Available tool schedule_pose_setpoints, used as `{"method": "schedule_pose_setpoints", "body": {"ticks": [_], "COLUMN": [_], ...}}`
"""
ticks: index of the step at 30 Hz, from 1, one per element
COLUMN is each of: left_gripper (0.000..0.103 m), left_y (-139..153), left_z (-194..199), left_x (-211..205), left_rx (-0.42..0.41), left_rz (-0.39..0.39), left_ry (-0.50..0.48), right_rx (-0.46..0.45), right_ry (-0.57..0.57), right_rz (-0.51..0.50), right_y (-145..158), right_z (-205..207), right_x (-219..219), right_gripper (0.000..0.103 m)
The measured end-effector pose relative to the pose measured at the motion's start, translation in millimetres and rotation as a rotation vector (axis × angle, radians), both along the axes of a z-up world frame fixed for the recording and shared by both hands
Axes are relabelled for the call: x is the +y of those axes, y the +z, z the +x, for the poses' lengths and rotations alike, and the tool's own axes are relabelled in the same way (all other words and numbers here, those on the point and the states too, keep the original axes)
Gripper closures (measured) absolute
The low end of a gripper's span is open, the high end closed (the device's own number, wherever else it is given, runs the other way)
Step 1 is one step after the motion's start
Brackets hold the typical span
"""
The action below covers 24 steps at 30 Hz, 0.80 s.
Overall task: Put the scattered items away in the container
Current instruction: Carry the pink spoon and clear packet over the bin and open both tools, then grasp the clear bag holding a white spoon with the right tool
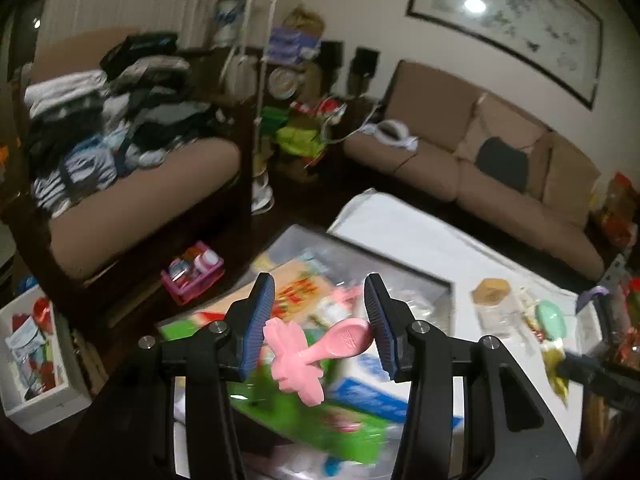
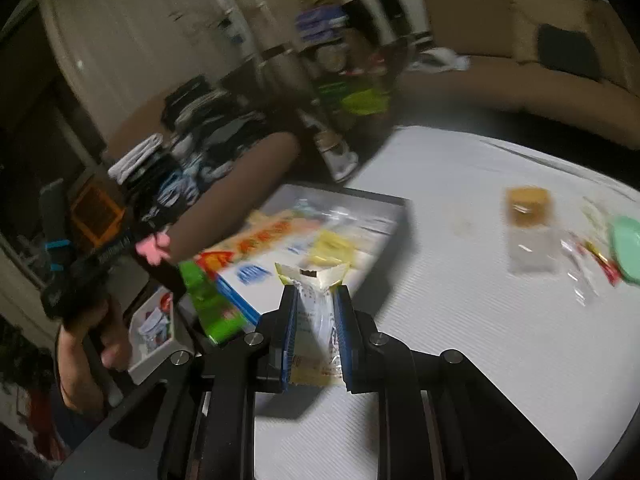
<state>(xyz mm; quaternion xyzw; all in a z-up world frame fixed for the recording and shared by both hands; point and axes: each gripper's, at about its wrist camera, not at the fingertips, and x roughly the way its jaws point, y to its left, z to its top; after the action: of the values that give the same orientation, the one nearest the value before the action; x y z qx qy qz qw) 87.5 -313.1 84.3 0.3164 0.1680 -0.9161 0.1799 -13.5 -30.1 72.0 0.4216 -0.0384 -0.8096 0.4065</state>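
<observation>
My left gripper [image 1: 320, 286] is shut on a pink plastic spoon [image 1: 320, 348] with a flower-shaped handle, held crosswise between the blue pads above the container [image 1: 416, 274]. This clear, dark-rimmed box sits on the white table and holds cartons and packets. In the right wrist view my right gripper [image 2: 316, 294] is shut on a pale yellow-white sachet [image 2: 316, 316], just in front of the container [image 2: 394, 204]. The same view shows the pink spoon [image 2: 154, 248] at the far left, held over the container's left end, with a hand [image 2: 92, 332] on that gripper.
A cork-lidded glass jar [image 2: 528, 232], a mint-green lid [image 2: 626, 248] and loose sweet wrappers [image 2: 592, 260] lie on the white table [image 2: 460, 340]. On the floor stand a pink basket [image 1: 192, 276] and a white box [image 1: 36, 360]. Behind are an armchair piled with clothes [image 1: 112, 120] and a brown sofa [image 1: 480, 168].
</observation>
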Motion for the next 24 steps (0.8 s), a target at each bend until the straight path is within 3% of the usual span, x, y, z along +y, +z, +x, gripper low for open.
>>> {"method": "schedule_pose_setpoints", "body": {"ticks": [2, 6, 10, 13, 14, 15, 17, 18, 19, 24], "left_gripper": [0.059, 0.059, 0.059, 0.059, 0.052, 0.036, 0.01, 0.004, 0.004, 0.001], "left_y": [-13.9, -50.2, -75.5, -78.8, -77.3, -74.5, -66.5, -62.1, -57.5, -31.1], "left_z": [-6.8, -26.8, -38.1, -36.7, -35.6, -34.6, -29.8, -26.9, -23.7, -11.1], "left_x": [-10.0, -18.3, -16.3, -20.9, -23.1, -24.8, -28.4, -29.6, -30.6, -29.3], "left_rx": [-0.031, -0.189, -0.309, -0.321, -0.317, -0.313, -0.288, -0.271, -0.251, -0.105], "left_rz": [0.038, 0.094, 0.11, 0.117, 0.116, 0.11, 0.088, 0.078, 0.067, 0.064], "left_ry": [-0.007, -0.009, 0.001, 0.035, 0.049, 0.069, 0.119, 0.137, 0.153, 0.168], "right_rx": [-0.051, -0.13, -0.191, -0.166, -0.142, -0.12, -0.093, -0.073, -0.051, 0.035], "right_ry": [0.027, 0.057, 0.045, 0.03, 0.02, 0.012, 0.007, 0.005, 0.004, -0.048], "right_rz": [0.015, 0.08, 0.101, 0.125, 0.135, 0.145, 0.129, 0.093, 0.057, 0.016], "right_y": [-11.0, -43.9, -69.4, -78.7, -78.5, -77.8, -72.9, -67.2, -61.2, -39.7], "right_z": [-12.8, -28.1, -37.0, -39.4, -39.1, -38.9, -36.4, -34.0, -31.5, -28.3], "right_x": [-39.3, -97.4, -117.6, -124.7, -126.6, -127.7, -121.5, -113.8, -104.0, -36.5], "right_gripper": [0.085, 0.085, 0.084, 0.08, 0.075, 0.069, 0.032, 0.027, 0.019, 0.009]}}
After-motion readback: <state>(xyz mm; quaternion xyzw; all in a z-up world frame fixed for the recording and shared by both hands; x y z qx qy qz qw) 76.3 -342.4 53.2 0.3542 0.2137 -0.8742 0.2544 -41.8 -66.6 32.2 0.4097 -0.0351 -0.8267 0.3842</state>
